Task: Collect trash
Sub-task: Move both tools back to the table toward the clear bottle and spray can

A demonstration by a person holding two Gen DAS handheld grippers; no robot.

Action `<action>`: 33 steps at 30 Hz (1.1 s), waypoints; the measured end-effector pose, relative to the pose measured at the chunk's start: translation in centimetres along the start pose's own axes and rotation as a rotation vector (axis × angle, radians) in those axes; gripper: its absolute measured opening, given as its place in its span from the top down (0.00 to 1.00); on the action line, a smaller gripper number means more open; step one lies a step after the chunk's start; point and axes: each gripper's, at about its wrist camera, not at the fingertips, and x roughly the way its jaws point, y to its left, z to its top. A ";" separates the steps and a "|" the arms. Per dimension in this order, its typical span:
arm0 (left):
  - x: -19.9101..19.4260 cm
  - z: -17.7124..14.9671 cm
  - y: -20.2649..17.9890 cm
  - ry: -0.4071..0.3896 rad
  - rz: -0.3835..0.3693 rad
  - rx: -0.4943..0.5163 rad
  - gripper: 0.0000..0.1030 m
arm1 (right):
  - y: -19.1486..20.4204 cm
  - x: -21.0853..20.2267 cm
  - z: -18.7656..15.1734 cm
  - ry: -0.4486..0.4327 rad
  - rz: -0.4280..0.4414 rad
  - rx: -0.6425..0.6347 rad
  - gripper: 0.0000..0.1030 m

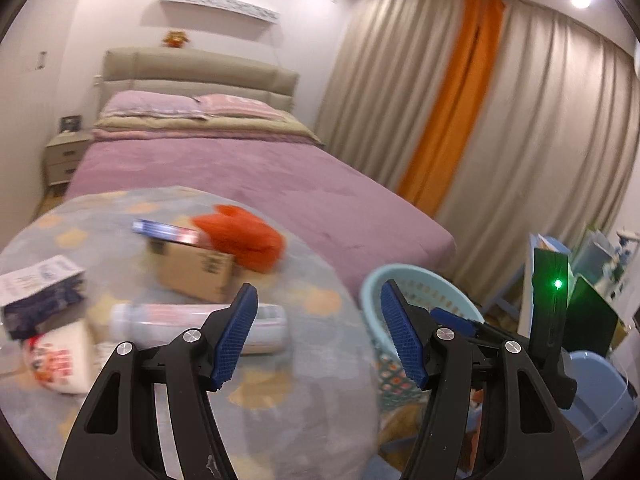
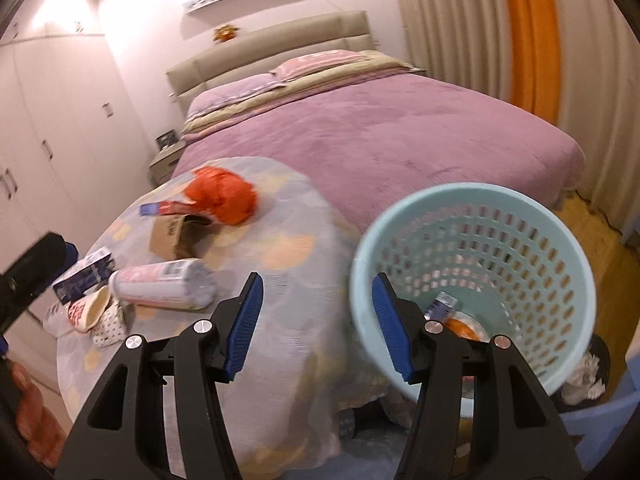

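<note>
A round table [image 1: 304,384] under a patterned cloth holds trash: a cardboard box [image 1: 196,268], an orange-red bag [image 1: 240,236], a blue-and-white carton [image 1: 168,233], a lying white bottle [image 1: 192,326], a snack bag [image 1: 56,360] and a dark packet [image 1: 44,304]. My left gripper [image 1: 318,300] hovers open over the table's right edge, holding nothing. My right gripper [image 2: 316,292] is open and empty too, between the table [image 2: 280,240] and a light-blue mesh basket [image 2: 520,248]. The basket holds a small blue carton [image 2: 442,306] and something orange. The bottle [image 2: 164,284], a paper cup [image 2: 90,312] and the box [image 2: 176,236] lie left of it.
A purple bed [image 2: 380,128] stands behind the table, with curtains [image 1: 400,92] to its right and white wardrobes [image 2: 52,128] to its left. A dark bin with crumpled tissue [image 2: 588,368] and a blue plastic seat [image 1: 596,392] stand by the basket. The right gripper's body [image 1: 552,300] shows a green light.
</note>
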 end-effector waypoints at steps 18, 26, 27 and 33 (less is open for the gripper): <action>-11.7 -1.6 18.0 -0.085 0.403 -0.200 0.35 | 12.1 5.5 1.4 0.075 0.152 -0.269 0.48; -12.8 -1.8 26.4 0.015 0.532 -0.183 0.33 | 15.7 8.9 2.0 0.144 0.179 -0.357 0.48; -12.7 -1.7 27.2 0.024 0.527 -0.187 0.33 | 15.9 9.4 2.0 0.158 0.183 -0.366 0.48; -11.3 -2.1 31.1 0.144 0.464 -0.216 0.33 | 16.7 11.3 2.2 0.215 0.210 -0.390 0.48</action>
